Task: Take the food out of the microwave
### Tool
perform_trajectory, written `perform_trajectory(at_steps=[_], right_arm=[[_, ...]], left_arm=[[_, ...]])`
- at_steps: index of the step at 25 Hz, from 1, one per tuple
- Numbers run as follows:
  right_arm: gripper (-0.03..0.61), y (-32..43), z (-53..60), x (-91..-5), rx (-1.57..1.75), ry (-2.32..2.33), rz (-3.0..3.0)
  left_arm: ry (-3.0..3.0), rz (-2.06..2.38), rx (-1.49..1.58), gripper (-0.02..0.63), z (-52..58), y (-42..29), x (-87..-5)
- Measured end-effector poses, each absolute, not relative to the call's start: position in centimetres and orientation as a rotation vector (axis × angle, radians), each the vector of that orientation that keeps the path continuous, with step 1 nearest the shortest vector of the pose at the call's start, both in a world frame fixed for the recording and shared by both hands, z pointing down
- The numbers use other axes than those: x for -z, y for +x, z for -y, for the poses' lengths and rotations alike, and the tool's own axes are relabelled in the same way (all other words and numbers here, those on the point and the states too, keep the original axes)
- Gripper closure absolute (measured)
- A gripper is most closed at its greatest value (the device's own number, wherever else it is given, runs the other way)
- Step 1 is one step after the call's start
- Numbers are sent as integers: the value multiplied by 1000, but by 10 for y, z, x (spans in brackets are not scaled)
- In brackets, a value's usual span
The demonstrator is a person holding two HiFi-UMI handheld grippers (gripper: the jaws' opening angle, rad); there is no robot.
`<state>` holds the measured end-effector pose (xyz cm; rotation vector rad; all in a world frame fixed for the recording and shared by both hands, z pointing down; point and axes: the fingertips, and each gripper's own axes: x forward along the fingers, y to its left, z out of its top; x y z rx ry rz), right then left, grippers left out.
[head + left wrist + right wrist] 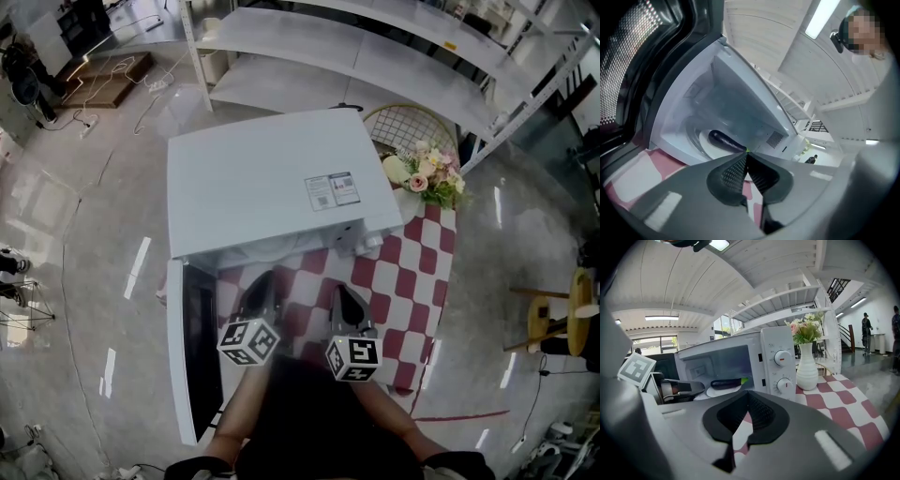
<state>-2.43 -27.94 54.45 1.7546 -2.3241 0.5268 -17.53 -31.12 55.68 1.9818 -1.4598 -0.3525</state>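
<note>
Currently: microwave (pixel 272 183), door swung wide, eggplant (pixel 725 383) on plate (pixel 715 391) inside. Left gripper (pixel 746 154), right gripper (pixel 749 394) — jaws together, empty. Risk — a closed-jaw reach could roll the eggplant off the plate's edge.

Food: dark purple eggplant (pixel 723 383), green stem end, lying flat on a white plate (pixel 712 391).
Microwave: white microwave (pixel 272 178), upright, door (pixel 192 361) swung fully open.

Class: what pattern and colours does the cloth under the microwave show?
Red-and-white checks on the cloth, clearest in the head view.
</note>
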Motion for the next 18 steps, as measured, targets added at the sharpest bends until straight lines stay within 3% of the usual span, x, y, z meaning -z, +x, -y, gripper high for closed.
perform_trajectory(at_steps=[18], right_arm=[[577,-16,272,-553,-518,1747,2281]], left_arm=[[1506,1209,703,604,326,-184,-606]])
